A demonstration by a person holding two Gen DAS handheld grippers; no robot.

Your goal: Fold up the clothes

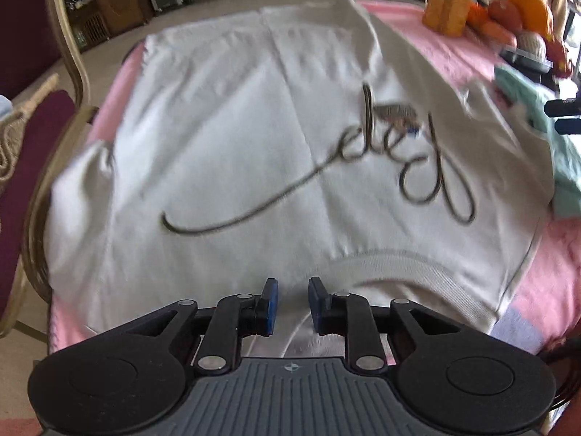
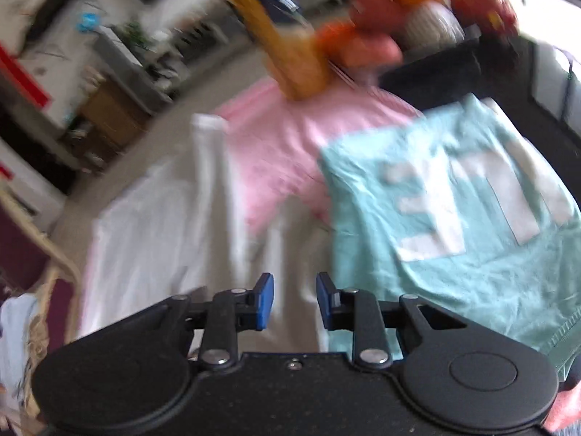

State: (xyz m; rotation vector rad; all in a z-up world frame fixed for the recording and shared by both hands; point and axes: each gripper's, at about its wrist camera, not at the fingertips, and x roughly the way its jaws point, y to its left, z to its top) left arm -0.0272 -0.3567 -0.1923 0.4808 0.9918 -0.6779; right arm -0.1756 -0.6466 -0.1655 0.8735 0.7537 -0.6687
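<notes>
A white t-shirt with a dark script print lies spread flat on the pink cloth-covered table, collar nearest me. My left gripper is open and empty, just above the collar edge. The right wrist view is blurred: my right gripper is open and empty above the white shirt's right side, next to a folded teal t-shirt with white block print. The teal shirt also shows in the left wrist view, at the right edge. Black tips of the right gripper show there too.
A wooden chair with a maroon seat stands against the table's left side. Orange and red stuffed toys and a dark flat object crowd the table's far right corner. Shelves and furniture stand behind the table.
</notes>
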